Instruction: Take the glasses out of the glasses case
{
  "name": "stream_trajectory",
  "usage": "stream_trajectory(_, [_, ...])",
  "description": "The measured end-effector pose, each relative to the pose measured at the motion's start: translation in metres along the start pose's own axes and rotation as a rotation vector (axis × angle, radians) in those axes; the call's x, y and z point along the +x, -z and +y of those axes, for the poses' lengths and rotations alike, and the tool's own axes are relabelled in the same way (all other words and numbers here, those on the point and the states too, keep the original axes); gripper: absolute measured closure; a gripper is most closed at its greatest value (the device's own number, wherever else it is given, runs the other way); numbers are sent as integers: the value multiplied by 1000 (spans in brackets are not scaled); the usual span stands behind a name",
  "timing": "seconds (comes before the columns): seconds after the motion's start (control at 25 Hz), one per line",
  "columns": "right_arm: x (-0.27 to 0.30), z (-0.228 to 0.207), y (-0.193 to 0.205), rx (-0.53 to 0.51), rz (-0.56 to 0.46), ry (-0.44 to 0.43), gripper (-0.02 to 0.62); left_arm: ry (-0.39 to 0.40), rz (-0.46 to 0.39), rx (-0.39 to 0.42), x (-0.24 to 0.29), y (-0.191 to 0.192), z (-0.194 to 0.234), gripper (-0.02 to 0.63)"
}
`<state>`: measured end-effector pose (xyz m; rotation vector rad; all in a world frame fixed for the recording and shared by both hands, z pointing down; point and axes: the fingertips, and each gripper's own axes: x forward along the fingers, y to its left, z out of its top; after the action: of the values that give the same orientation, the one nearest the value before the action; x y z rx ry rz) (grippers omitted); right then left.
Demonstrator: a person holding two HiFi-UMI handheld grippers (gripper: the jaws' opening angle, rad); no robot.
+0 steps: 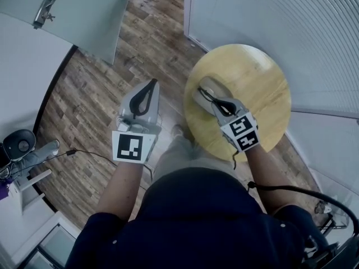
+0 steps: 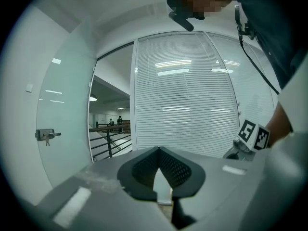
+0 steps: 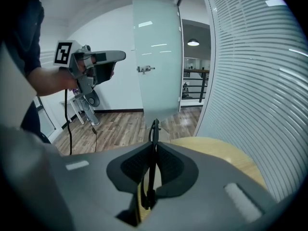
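Wood-plank floor [image 1: 106, 77] spreads below a small round desk [image 1: 263, 77] that stands against a wall of white blinds [image 1: 291, 21]. On the desk lies the grey glasses case [image 1: 208, 84]. The right gripper [image 1: 220, 102] is over it with its fingers pressed together on a thin black part of the glasses [image 1: 203, 92]. In the right gripper view that black strip [image 3: 154, 129] stands up between the closed pads. I cannot tell whether the glasses are already clear of the case or only part-way out.

The left gripper [image 1: 151, 86] is held well apart over the floor. Its fingers are closed with nothing between them, so nothing pins the case down.

The main risk, as I judge it, is the narrow hold. Pinched by one thin piece, the glasses could swivel or slip free and drop onto the desk or past its edge to the floor. If the frame catches on the case lip, the loose case could be dragged along. A hard squeeze might also bend the thin part.
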<state>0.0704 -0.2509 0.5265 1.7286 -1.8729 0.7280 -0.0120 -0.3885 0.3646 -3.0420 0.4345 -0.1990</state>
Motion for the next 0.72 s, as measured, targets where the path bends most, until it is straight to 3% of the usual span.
stream_trajectory(0.72, [-81, 1, -59, -35, -160, 110, 561, 55, -122, 60, -22, -80, -24, 600])
